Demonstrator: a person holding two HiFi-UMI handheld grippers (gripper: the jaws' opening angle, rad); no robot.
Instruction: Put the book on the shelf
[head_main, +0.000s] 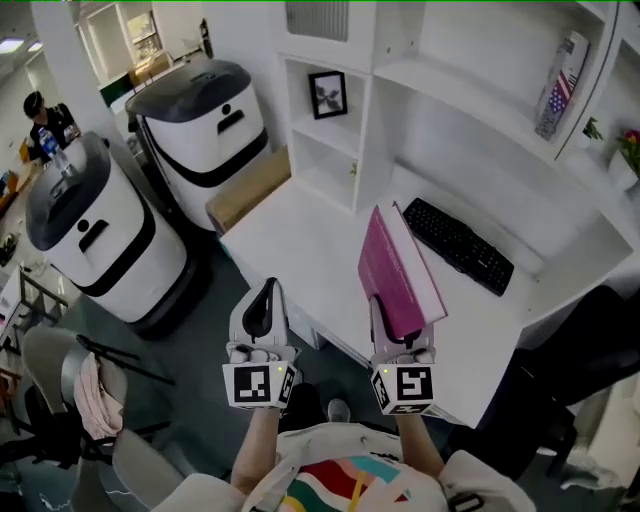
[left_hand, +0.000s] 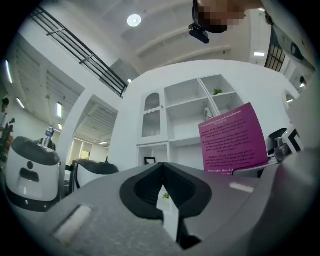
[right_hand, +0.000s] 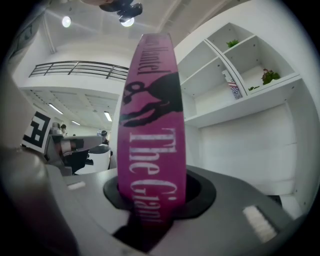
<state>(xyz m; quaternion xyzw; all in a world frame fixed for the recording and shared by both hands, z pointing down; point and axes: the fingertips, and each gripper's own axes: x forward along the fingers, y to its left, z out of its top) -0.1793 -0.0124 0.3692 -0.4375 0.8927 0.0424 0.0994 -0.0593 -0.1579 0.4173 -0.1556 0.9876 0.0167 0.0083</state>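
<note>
Though I have the book (head_main: 398, 275) up off the desk (head_main: 300, 240) and clamped by its lower end, it is not on the shelf (head_main: 470, 95) yet, so I judge the pick-up done and the carry and the placing both left to do. It hangs in the air just right of centre in the head view, above the near part of the desk. Its long axis runs from my fingers up and away toward the shelving, leaning a little to the upper left of the frame. Its pink cover faces left, pale page edges show along its right side, and in the right gripper view the spine faces back at me with the title running along its length. My right gripper (head_main: 395, 335) has its fingers pinching the book near the bottom. My left gripper (head_main: 265, 290), at the lower left of centre, points upward with its fingers pressed together on nothing. A black keyboard (head_main: 457, 245) lies on the desk just right of the book. Open white compartments fill the upper right of the frame, one holding another book (head_main: 560, 85) that leans on its wall.
</note>
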